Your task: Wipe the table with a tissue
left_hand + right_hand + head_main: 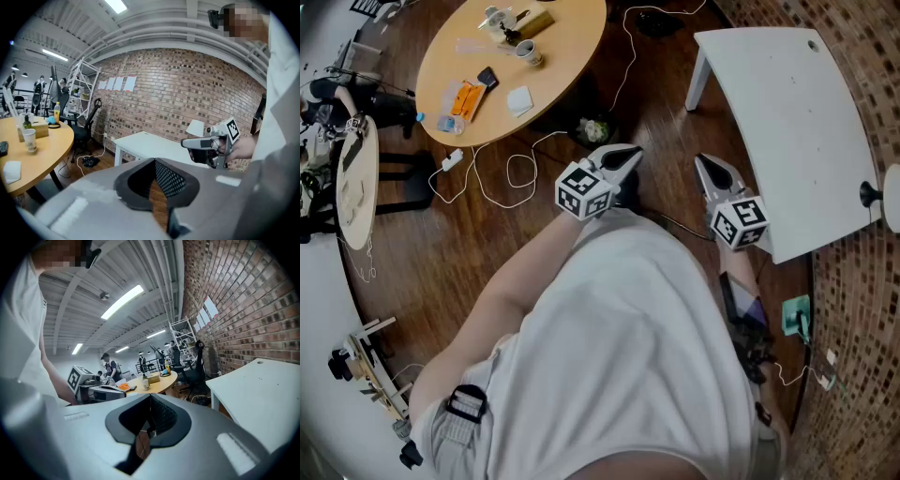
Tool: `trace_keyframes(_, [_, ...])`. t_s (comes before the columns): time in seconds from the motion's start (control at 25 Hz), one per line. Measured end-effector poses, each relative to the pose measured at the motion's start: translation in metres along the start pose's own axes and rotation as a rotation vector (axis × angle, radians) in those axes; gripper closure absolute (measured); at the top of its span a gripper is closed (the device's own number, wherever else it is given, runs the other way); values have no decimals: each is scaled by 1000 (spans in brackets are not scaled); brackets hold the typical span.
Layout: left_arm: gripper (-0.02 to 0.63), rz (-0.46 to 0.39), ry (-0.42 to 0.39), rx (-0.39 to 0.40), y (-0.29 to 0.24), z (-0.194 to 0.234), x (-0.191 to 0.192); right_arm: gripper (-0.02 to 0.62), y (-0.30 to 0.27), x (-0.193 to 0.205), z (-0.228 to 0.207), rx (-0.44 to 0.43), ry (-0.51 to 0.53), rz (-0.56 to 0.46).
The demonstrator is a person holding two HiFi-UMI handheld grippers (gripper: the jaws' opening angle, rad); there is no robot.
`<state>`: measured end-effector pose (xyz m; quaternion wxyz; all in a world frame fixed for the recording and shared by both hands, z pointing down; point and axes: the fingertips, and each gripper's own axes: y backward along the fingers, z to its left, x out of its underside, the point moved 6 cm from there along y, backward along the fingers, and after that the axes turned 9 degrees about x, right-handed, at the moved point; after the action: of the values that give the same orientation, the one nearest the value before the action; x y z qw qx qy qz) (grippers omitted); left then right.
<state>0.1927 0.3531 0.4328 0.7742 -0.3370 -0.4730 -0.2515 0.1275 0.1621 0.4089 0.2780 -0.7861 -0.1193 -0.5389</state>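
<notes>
We are holding the left hand-held gripper [623,157] clenched, its jaws pressing together on nothing, and it is hovering over the wooden floor [487,244] in front of us. We are carrying the right hand-held gripper [709,169] the same way, with jaws closed tight and empty, its tip hanging near the edge of the white bench [797,112]. The tissue [519,99] is lying well apart from both grippers. It is a small white folded square resting flat on the round wooden bench [572,37], near the rim. An orange packet [467,97] and a dark phone [487,77] are lying near it, and a paper cup [528,52] is standing farther in.
</notes>
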Motion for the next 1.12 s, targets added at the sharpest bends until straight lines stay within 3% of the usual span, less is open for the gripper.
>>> trace_keyframes(0.44, [601, -32, 93, -69, 54, 78, 18, 588, -92, -14, 34, -110, 54, 67])
trace_keyframes(0.72, [601, -49, 92, -65, 51, 144, -3, 587, -154, -39, 36, -128, 88, 107])
trace_keyframes(1.12, [601, -47, 115, -109, 94, 241, -16, 586, -260, -71, 56, -172, 119, 136])
